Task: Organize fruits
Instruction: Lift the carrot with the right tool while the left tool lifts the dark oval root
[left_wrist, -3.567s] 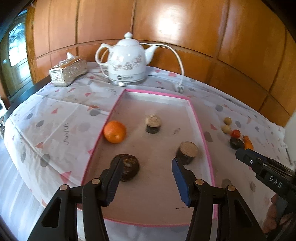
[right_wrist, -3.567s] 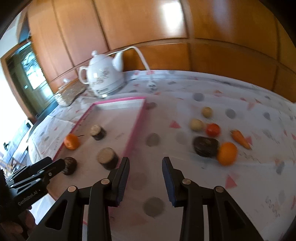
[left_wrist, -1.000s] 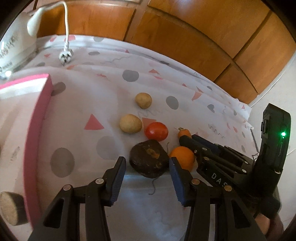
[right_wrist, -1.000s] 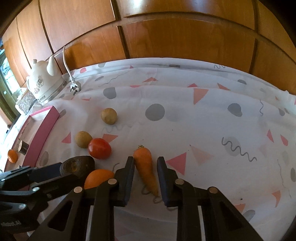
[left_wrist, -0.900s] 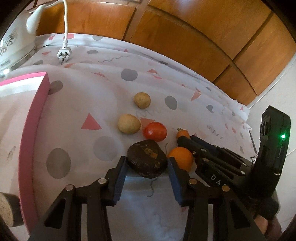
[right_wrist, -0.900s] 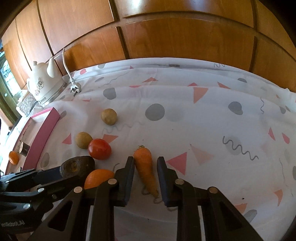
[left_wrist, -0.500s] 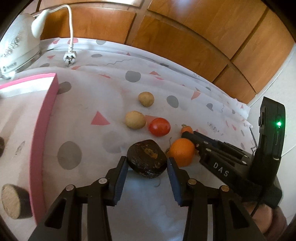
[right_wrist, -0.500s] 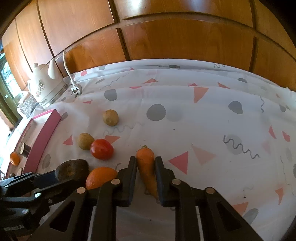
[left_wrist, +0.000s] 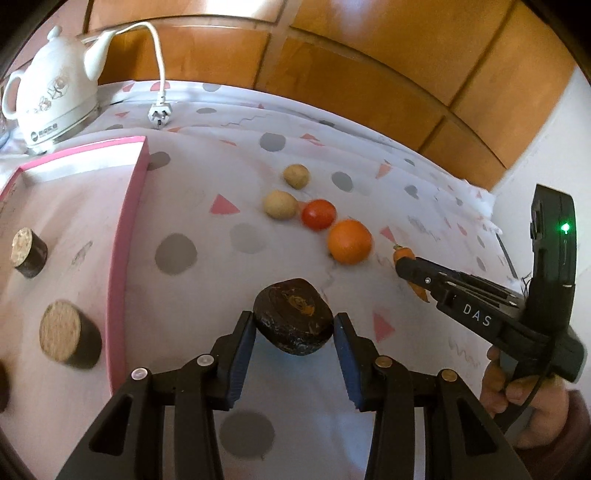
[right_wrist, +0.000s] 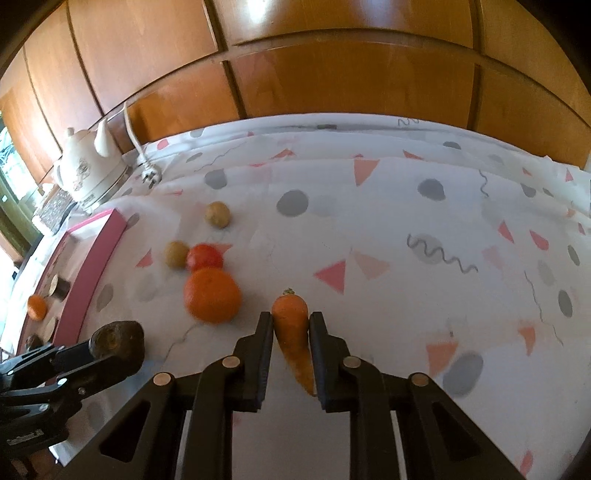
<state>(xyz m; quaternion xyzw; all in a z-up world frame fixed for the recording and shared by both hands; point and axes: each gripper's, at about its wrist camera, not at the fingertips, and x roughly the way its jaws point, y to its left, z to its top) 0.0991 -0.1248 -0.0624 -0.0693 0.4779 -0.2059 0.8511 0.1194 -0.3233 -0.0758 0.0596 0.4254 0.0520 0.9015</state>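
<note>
Pink-rimmed tray (left_wrist: 127, 236) sits at the worktop's left; between it and the clenched claws lie an orange (left_wrist: 349, 242), tomato (left_wrist: 318, 214) and two potatoes (left_wrist: 280, 204). Left claw (left_wrist: 293, 325) grips a dark round fruit (left_wrist: 293, 316), right claw (right_wrist: 290, 328) a carrot (right_wrist: 291, 328).

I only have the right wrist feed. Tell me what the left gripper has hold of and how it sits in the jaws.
Observer: The left gripper is shut on the dark brown fruit; both blue pads press its sides and it looks lifted off the cloth.
Operator: Report what lies in the tray on its near side.
Observer: Two cut log-like pieces with pale tops, one nearer and one farther, lie inside the pink tray.
Operator: Check the right gripper from that side.
Observer: The left wrist view shows the right gripper shut on the carrot, with the carrot's tip poking out below the fingers.
</note>
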